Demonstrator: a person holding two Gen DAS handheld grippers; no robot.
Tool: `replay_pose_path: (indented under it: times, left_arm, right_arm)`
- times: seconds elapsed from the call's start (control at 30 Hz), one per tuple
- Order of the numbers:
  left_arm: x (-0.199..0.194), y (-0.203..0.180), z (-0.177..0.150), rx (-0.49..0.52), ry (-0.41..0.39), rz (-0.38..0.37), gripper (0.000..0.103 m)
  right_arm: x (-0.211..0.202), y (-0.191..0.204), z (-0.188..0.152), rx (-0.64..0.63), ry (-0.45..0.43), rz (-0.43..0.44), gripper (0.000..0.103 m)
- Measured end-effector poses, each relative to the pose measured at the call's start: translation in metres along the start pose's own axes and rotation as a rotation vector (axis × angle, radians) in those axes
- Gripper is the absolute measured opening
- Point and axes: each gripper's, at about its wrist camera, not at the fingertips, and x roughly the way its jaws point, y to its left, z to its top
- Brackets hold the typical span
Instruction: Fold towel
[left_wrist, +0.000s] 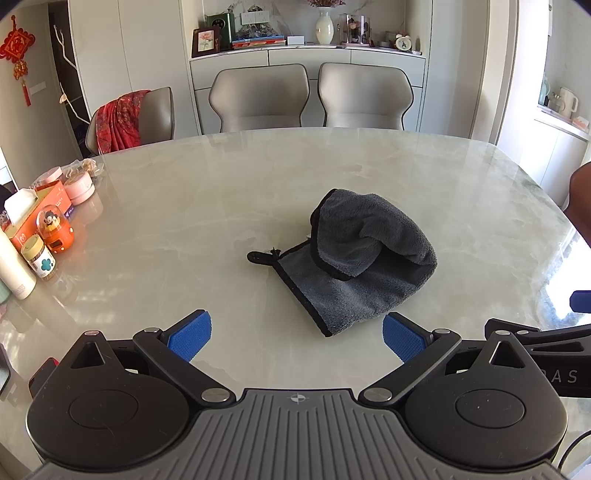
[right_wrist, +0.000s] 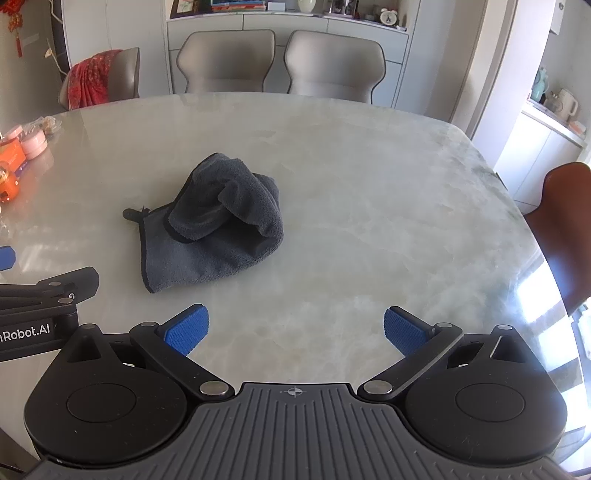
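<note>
While both grippers hung over the near edge of the bench (left_wrist: 184, 177), the towel (left_wrist: 354, 266) lay mid-bench in a loose heap: lower layer flat, upper part flopped over it in a rumpled bulge, black-trimmed edges not lined up, hanging loop sticking out at its left corner. Left gripper (left_wrist: 295, 332) had its fingers spread wide, nothing between them, towel's near corner just ahead. Right gripper (right_wrist: 295, 330) same: fingers wide apart, empty, towel ahead and off to its left. Judgement: not a finished fold. It was doubled over roughly at best; the bulge needed flattening and the edges squaring. Whether that rough overlap was a half-made fold or just how it landed, can't tell.
</note>
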Motion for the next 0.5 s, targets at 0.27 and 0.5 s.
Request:
replay_pose_path:
  times: [0.27,0.5]
  left_arm:
    - [0.005,0.002,0.004,0.007,0.002,0.004,0.101]
    - [0.014,0.008,0.009,0.019,0.005,-0.008,0.101]
  right_arm:
    - [0.005,0.000,0.001,-0.007,0.008,0.008,0.102]
    - [0.010,0.001,0.006,-0.055,-0.002,0.044,0.102]
